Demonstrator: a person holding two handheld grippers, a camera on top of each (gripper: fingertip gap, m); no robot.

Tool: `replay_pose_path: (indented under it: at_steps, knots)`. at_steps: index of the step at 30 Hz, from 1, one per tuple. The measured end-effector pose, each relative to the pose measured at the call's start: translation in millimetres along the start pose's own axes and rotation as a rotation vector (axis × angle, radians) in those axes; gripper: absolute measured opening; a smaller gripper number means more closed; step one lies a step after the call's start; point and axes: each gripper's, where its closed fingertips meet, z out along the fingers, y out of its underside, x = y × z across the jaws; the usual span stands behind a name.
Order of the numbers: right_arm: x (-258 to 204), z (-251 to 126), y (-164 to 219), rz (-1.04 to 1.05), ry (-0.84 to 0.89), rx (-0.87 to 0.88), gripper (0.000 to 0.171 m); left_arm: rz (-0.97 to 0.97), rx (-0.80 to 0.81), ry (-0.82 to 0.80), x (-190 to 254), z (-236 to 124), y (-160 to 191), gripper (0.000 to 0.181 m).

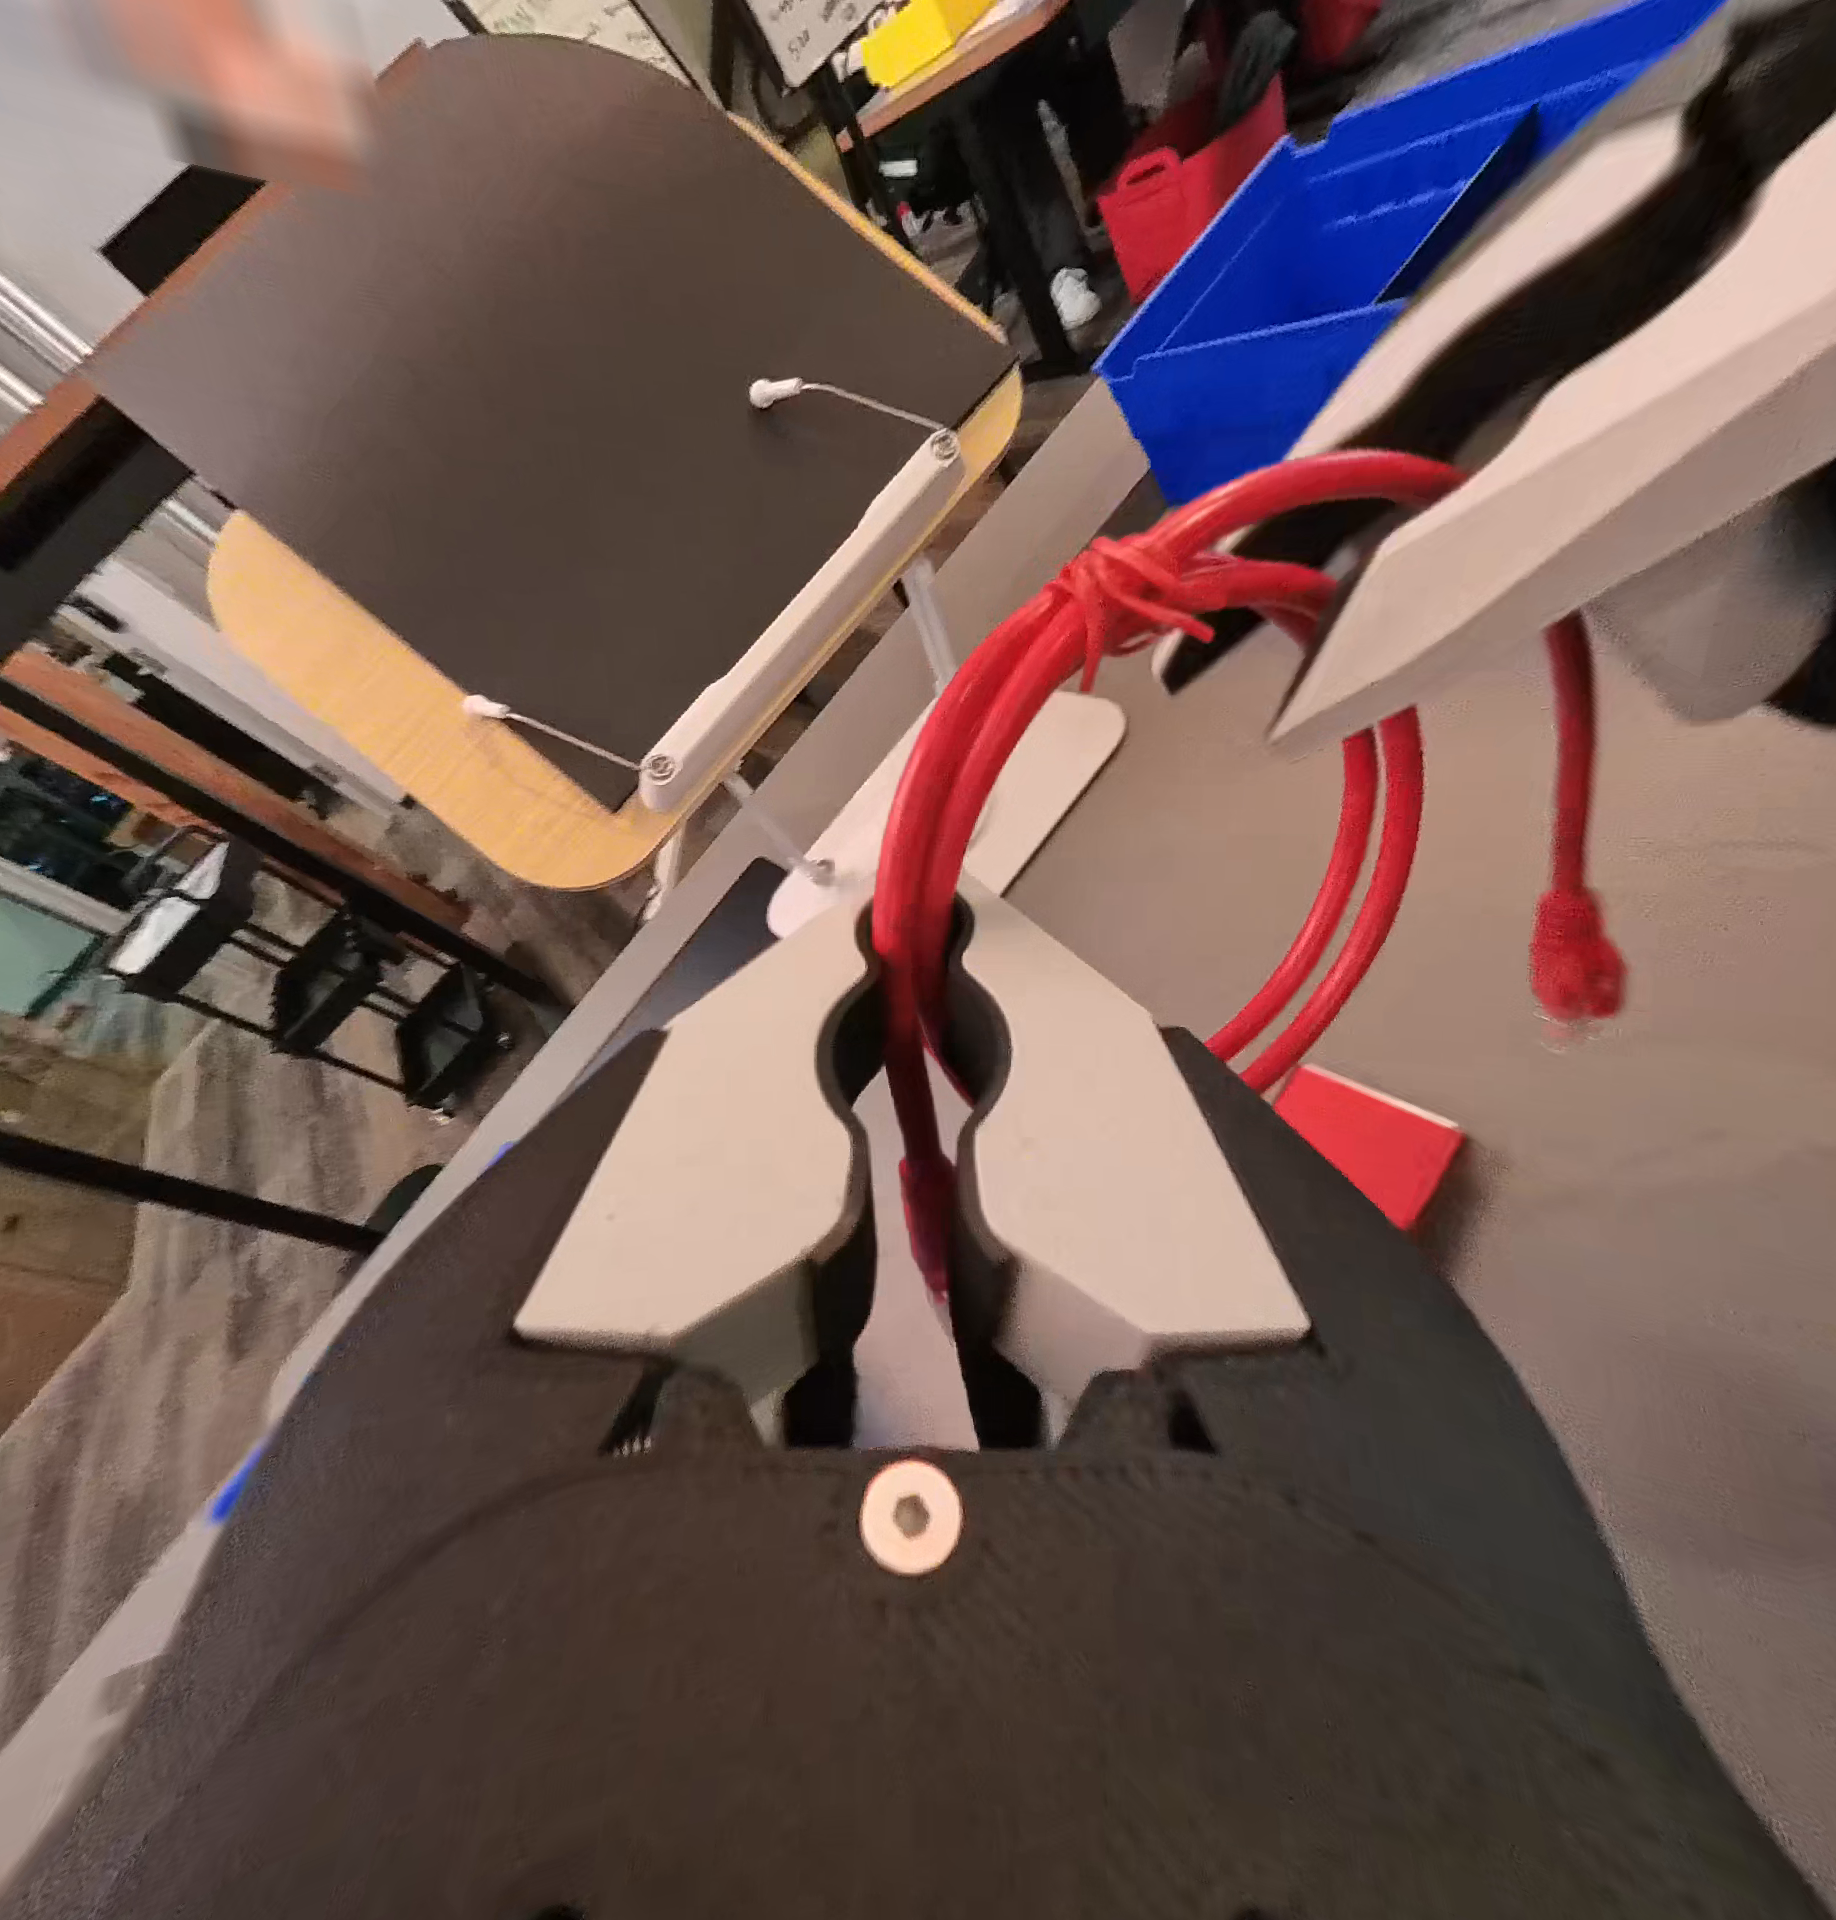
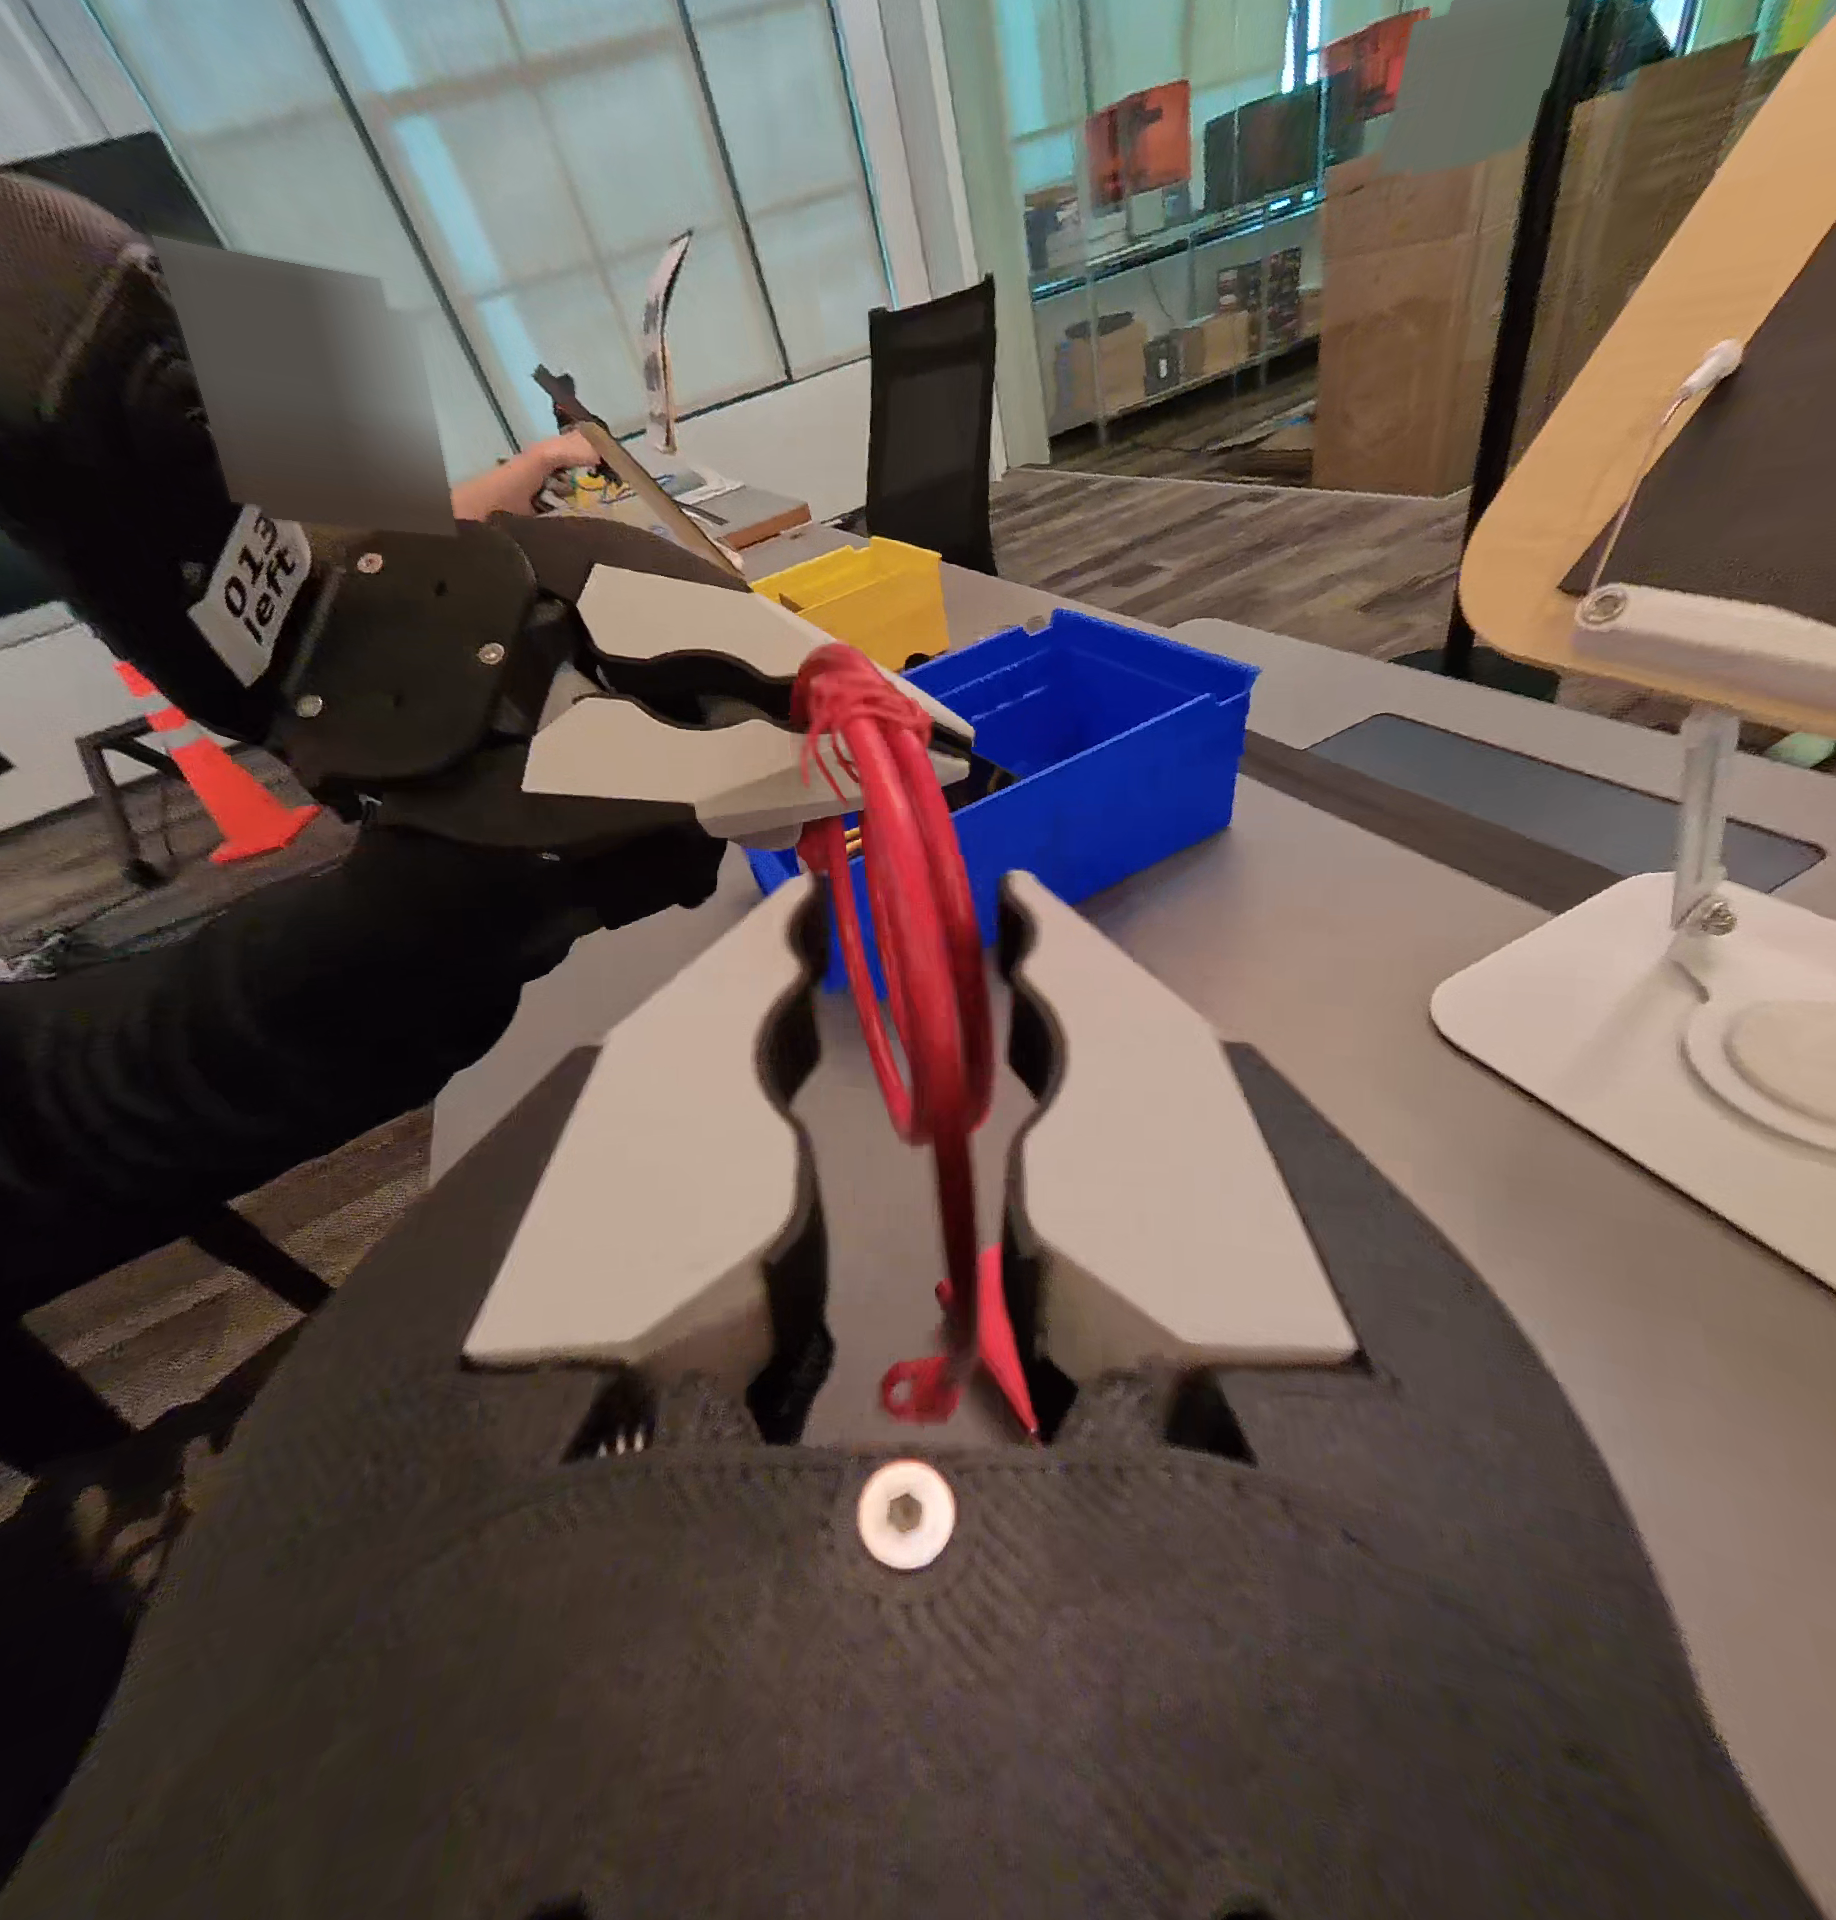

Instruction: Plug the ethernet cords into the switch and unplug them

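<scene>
The cord (image 1: 1101, 577) is a red coil bound with a twist tie and held in the air above the grey table (image 1: 1672, 1247), just in front of the blue bin (image 2: 1122, 769). The left gripper (image 1: 916, 920) is clenched on the strands at its fingertips, which carries the bundle's weight and leaves the rest of the loop free to be worked on. The right gripper (image 2: 903, 894) has its fingers spread, one on each side of the hanging loop and not pressing it. That suits lining up for a second grip, probably to pull the coil loose or catch an end. One plug (image 1: 1574, 961) dangles free below the coil, and another end hangs low between the right gripper's fingers, though blur there makes its shape uncertain. No switch shows in either view, so plugging in has not begun, and the tie looks like the first thing to deal with.
</scene>
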Motion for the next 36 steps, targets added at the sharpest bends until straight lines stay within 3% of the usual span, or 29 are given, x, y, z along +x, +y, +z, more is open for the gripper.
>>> replay_pose_path:
  at_steps: [2, 6, 11, 15, 19, 23, 28, 30, 34, 36]
  knots:
    - [1.5, -3.5, -4.9, -0.094, 0.044, -0.025, 0.051, 0.041, -0.015, -0.031, -6.6, -2.8, 1.9, 0.001]
    - [2.3, -15.8, -15.9, -0.483, 0.23, -0.101, 0.05, 0.007, -0.064, 0.014, -11.0, -6.8, 7.7, 0.001]
    - [-20.9, -6.8, -11.3, -0.929, 0.312, -0.206, 0.041, -0.028, -0.164, 0.194, 13.7, -9.0, 14.6, 0.001]
    - [-23.4, 0.5, -4.3, -1.098, 0.368, -0.264, 0.031, -0.029, -0.182, 0.27, 28.1, -11.9, 15.1, 0.0]
    - [-19.8, 0.1, -3.4, -1.163, 0.425, -0.285, 0.008, 0.0, -0.21, 0.286, 33.7, -12.7, 18.3, 0.0]
    - [-19.1, -1.8, -2.7, -1.102, 0.395, -0.281, 0.006, 0.022, -0.209, 0.27, 32.9, -11.7, 17.7, 0.0]
    - [-17.7, -7.2, -14.6, -0.691, 0.262, -0.141, 0.0, 0.088, -0.192, 0.197, 25.0, -10.7, 15.7, 0.0]
    - [-13.2, -9.5, -20.1, -0.417, 0.179, -0.053, 0.0, 0.121, -0.173, 0.163, 21.9, -11.0, 11.8, 0.0]
    - [3.2, -12.6, -21.6, 0.346, -0.124, 0.141, 0.0, 0.201, -0.102, 0.071, 10.4, -14.4, -1.7, 0.0]
    - [4.9, -10.2, -15.9, 0.408, -0.159, 0.167, 0.0, 0.269, -0.12, 0.035, 9.0, -12.1, 2.6, 0.0]
